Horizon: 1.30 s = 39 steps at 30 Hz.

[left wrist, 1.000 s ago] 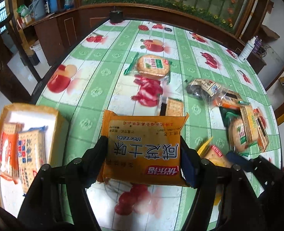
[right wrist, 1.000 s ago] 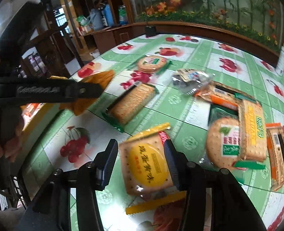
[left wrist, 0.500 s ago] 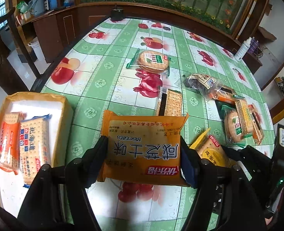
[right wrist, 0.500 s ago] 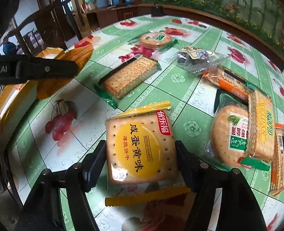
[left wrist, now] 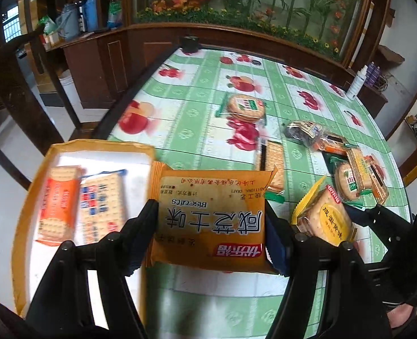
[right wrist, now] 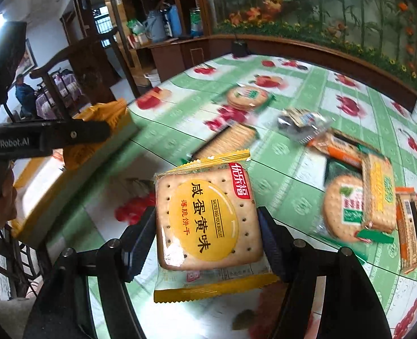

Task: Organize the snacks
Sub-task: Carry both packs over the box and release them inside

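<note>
My left gripper [left wrist: 210,227] is shut on an orange biscuit packet [left wrist: 212,212], held above the table beside the yellow cardboard tray [left wrist: 101,148]. The tray holds two cracker packets [left wrist: 80,204]. My right gripper [right wrist: 207,228] is shut on a yellow salted egg yolk biscuit packet [right wrist: 208,214], lifted off the table; this packet also shows in the left wrist view [left wrist: 325,217]. The left gripper with its orange packet [right wrist: 95,135] shows at the left of the right wrist view, over the tray [right wrist: 75,175].
The green fruit-print tablecloth [left wrist: 191,113] carries several loose snacks: a round cracker pack [left wrist: 245,107], a long cracker pack [left wrist: 273,163], a dark pack [left wrist: 304,131] and a pile at the right [left wrist: 355,175]. A white bottle [left wrist: 356,83] stands at the far right edge.
The right gripper closed on the yellow packet and lifted it off the table. The left gripper carried the orange packet left, closer to the tray.
</note>
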{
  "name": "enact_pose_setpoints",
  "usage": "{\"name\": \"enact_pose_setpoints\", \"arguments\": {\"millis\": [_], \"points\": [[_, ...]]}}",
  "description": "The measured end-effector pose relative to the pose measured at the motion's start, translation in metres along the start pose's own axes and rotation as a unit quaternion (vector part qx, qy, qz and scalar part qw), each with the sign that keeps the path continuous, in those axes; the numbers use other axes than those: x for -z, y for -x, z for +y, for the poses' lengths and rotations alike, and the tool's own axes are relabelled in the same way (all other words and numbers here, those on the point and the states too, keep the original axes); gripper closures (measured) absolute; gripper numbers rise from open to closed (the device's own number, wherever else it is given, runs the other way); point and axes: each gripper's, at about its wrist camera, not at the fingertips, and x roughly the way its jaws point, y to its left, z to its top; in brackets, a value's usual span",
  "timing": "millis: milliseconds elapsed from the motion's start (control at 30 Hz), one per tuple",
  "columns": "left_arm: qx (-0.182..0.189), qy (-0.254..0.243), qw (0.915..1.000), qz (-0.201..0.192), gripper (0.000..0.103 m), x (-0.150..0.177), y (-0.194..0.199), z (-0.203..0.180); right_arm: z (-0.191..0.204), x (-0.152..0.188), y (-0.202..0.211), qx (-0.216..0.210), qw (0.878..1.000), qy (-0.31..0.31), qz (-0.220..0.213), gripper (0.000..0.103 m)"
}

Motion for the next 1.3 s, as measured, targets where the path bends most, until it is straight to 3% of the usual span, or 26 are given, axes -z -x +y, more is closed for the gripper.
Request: {"name": "enact_pose_setpoints", "arguments": {"millis": [800, 1133, 1300], "points": [[-0.072, 0.085, 0.9938, 0.002, 0.032, 0.047, 0.033, 0.140, 0.125, -0.066, -0.037, -0.076, 0.992, 0.100, -0.011, 0.033], [-0.083, 0.091, 0.9922, 0.021, 0.032, 0.068, 0.021, 0.158, 0.170, -0.097, -0.077, -0.092, 0.988, 0.123, 0.005, 0.033], [-0.089, 0.086, 0.9917, 0.034, 0.032, 0.074, 0.013, 0.163, 0.185, -0.102, -0.113, -0.092, 0.987, 0.127, 0.039, 0.033]]}}
